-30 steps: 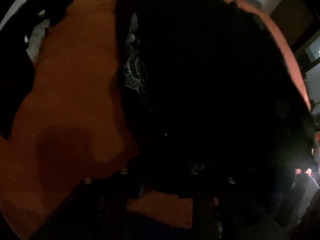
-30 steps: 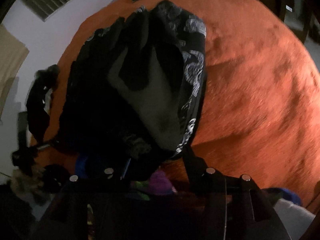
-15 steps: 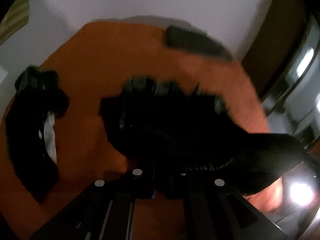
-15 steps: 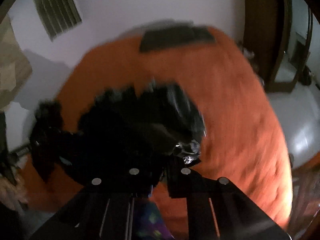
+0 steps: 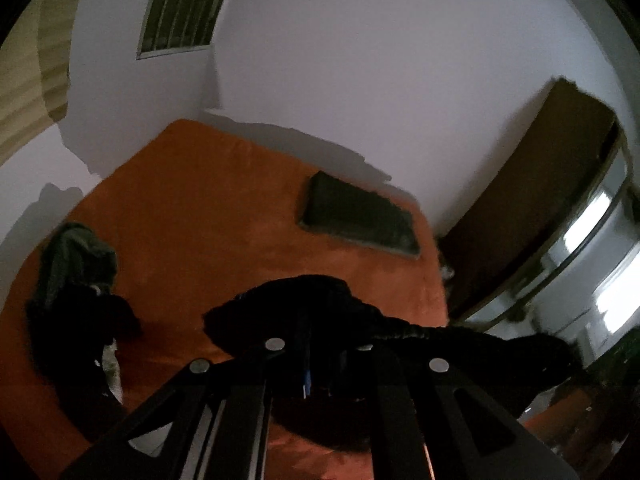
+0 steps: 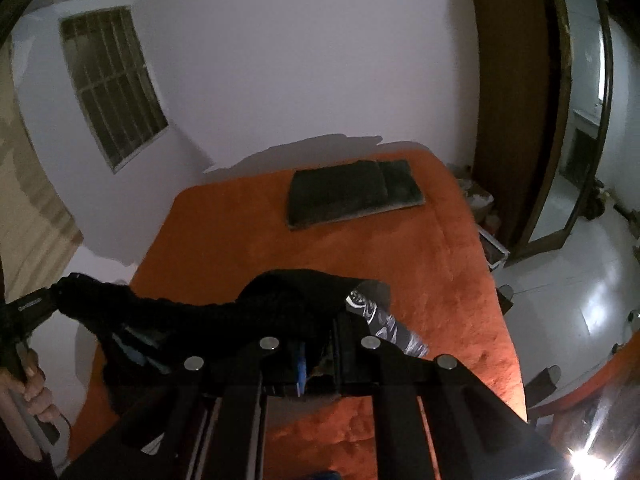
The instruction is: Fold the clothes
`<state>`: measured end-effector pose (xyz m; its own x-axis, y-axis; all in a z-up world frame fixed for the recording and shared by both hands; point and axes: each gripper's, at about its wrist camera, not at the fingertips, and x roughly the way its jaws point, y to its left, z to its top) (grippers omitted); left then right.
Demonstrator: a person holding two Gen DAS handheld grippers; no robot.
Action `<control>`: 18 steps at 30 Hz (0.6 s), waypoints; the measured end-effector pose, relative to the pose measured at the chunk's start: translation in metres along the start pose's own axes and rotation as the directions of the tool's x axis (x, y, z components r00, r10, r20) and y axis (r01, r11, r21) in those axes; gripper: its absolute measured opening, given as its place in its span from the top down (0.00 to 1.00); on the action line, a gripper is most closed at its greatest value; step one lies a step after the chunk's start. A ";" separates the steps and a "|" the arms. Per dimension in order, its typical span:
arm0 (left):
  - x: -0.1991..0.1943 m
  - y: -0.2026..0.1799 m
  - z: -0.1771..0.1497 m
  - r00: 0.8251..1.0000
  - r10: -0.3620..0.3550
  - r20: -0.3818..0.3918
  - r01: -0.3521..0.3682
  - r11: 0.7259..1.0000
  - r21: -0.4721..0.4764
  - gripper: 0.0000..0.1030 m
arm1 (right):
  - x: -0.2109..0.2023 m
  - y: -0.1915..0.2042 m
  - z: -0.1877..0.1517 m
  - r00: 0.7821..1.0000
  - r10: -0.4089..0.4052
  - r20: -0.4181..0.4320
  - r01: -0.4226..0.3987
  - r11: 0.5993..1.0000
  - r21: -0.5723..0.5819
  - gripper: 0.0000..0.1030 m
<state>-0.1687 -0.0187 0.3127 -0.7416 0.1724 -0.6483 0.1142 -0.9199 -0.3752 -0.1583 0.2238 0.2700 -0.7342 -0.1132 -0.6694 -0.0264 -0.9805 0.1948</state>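
Both claws clamped, angled downward

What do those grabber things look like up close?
Each hand-held gripper, left and right, is matte black with two flat angular fingers. Four round silver studs sit across the top, triangular cut-outs pierce the sides, and a small blue piece shows between the fingers. In the right wrist view the left one has a black handle.
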 end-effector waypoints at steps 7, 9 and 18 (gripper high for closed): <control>0.033 0.002 0.014 0.996 0.090 -0.001 -0.090 0.996 -0.014 0.95 | 0.023 0.007 0.021 1.000 -0.021 -0.016 0.021 1.000 0.015 0.92; 0.062 0.014 0.025 0.993 0.113 -0.028 -0.114 0.993 -0.026 0.95 | 0.045 0.004 0.026 0.999 -0.016 -0.035 0.017 0.999 0.028 0.92; 0.148 0.028 0.064 0.994 0.111 -0.003 -0.111 0.992 -0.058 0.95 | 0.138 -0.020 0.061 0.995 0.089 0.037 -0.093 0.991 0.101 0.92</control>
<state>-0.3174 -0.0411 0.2489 -0.7223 0.0703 -0.6880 0.2341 -0.9112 -0.3389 -0.3001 0.2373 0.2174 -0.7586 -0.1942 -0.6220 -0.0269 -0.9444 0.3277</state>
